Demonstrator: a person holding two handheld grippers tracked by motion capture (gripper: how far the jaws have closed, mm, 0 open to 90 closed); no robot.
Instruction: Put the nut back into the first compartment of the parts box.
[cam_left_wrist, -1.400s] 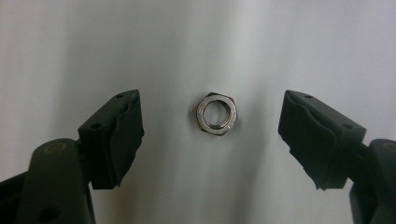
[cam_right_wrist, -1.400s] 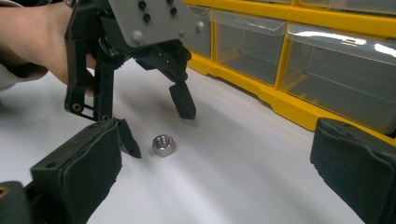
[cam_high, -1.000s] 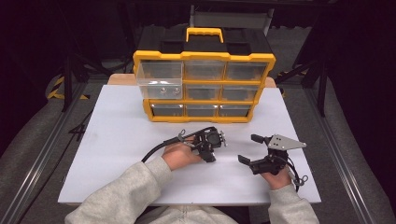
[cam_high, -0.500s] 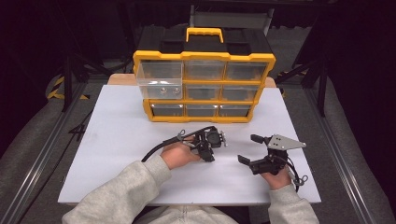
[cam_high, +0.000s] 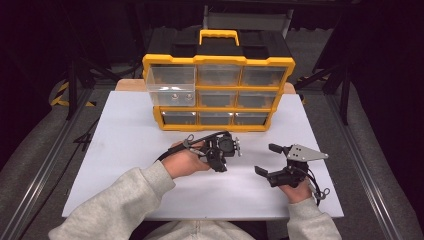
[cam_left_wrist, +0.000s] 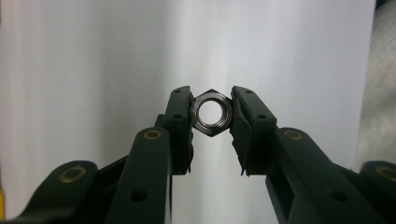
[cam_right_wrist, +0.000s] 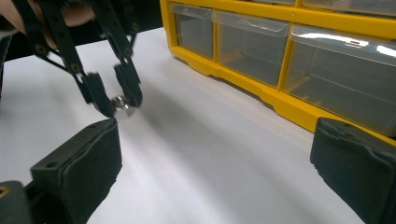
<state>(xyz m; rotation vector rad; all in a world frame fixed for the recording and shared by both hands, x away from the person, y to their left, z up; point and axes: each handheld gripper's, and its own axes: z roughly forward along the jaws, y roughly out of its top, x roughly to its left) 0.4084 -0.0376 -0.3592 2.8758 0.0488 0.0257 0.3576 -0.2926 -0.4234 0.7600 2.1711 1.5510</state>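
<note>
White counter (cam_high: 125, 150): left tongs (cam_left_wrist: 212, 114) pinch nut (cam_left_wrist: 212, 113) by its flats, likely for open drawer (cam_high: 170, 85); right tongs (cam_high: 272, 161) wide, idle near right edge.

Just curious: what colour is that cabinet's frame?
Yellow frame, with a black top; clearest in the high view.

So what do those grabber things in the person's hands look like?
Both are black. The left gripper has two flat jaws dotted with small brass rivets, and a black cable loops from it. The right gripper has chunky black pads and a grey three-cornered plate on top. The person wears light grey sleeves.
</note>
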